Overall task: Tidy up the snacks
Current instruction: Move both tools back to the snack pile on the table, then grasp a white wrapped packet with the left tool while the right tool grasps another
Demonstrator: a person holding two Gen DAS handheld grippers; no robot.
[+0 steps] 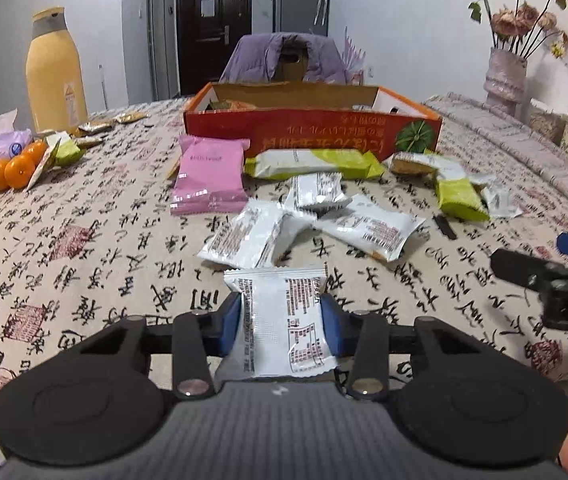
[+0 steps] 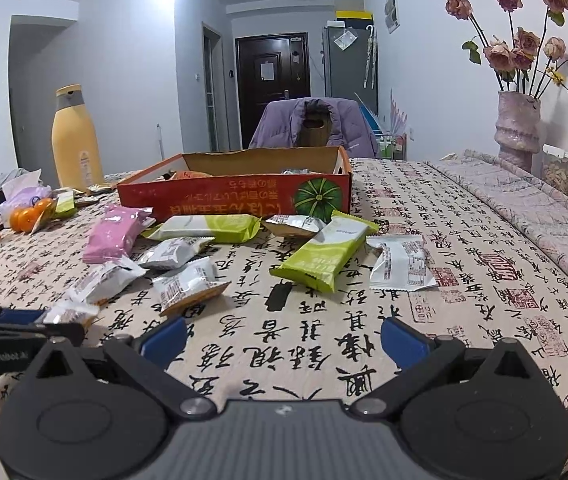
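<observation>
Left wrist view, white snack packet (image 1: 284, 320) pinched between left hand-held gripper (image 1: 286, 320)

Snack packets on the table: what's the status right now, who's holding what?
Left gripper shut on a white snack packet. Right gripper open, empty, over bare tablecloth. Orange box beyond; loose packets lie between.

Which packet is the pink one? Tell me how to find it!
Find the big red box on the table. The pink packet lies just in front of its left end, beside a long green-and-white packet. It's the only pink one; the others are white or green.
</observation>
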